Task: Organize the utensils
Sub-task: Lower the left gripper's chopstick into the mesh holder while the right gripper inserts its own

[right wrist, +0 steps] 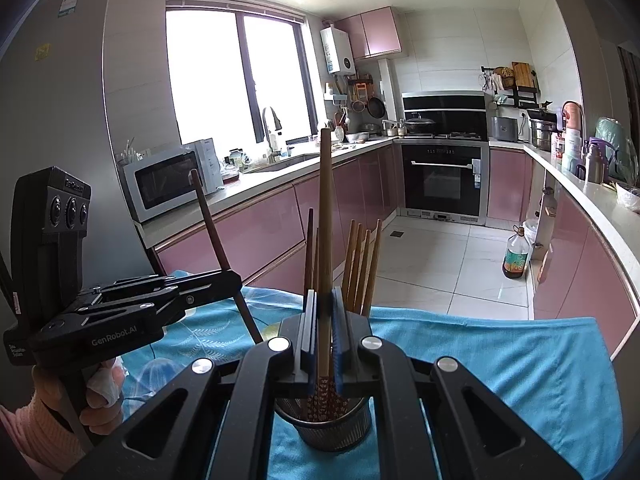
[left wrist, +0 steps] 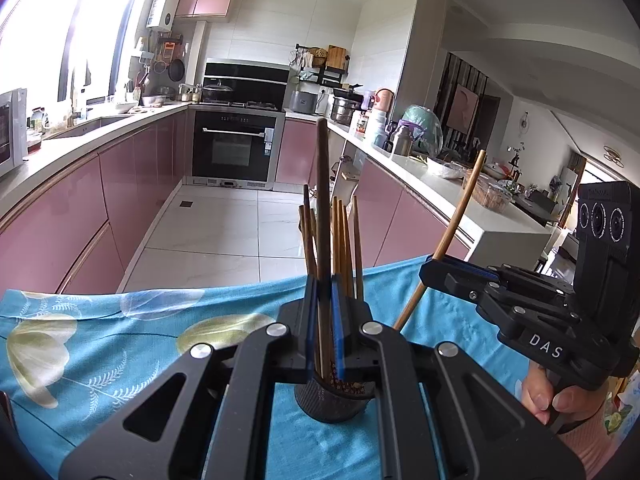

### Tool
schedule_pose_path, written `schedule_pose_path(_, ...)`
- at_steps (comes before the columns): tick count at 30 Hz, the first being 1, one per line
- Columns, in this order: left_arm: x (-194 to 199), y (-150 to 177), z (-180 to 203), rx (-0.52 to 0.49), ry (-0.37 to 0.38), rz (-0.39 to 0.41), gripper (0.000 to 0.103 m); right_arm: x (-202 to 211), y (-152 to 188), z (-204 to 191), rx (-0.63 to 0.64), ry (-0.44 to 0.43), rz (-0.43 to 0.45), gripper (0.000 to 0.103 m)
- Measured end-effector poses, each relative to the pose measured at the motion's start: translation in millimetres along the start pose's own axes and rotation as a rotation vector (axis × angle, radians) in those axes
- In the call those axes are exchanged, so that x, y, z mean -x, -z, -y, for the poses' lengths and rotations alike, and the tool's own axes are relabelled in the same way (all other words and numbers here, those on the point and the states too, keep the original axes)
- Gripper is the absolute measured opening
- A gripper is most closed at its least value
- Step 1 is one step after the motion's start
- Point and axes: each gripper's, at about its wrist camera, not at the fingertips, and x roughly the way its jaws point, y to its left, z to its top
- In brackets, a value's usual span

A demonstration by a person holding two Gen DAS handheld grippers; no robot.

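1. A metal mesh utensil holder (right wrist: pixel 328 428) stands on a blue flowered tablecloth (left wrist: pixel 100 344) in a kitchen with pink cabinets. Several wooden chopsticks (right wrist: pixel 362 268) already stand upright inside it.
2. The left gripper (left wrist: pixel 323 320) is clenched on a dark brown chopstick (left wrist: pixel 322 200), held just above the holder. From the right wrist view the stick leans, its lower end near the holder's left side.
3. The right gripper (right wrist: pixel 324 336) is clenched on a lighter bamboo chopstick (right wrist: pixel 326 208), also over the holder, its patterned lower end apparently at or inside the rim.
4. Both sticks seem about to be dropped into the holder.
5. Risks: the two grippers are crowded over one small opening and could collide. The leaning dark stick could catch the rim and fall onto the cloth. A push against the light holder could tip it, spilling its chopsticks.
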Motion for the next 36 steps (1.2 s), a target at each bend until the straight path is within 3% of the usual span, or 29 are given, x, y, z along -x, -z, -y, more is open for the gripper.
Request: schedule_pose_path(36,-33.2,10.6,-4.1,-0.010,-0.005,-0.074,0.008,-23.7,10.2,13.8,0.003,0.000,-0.085,0.006)
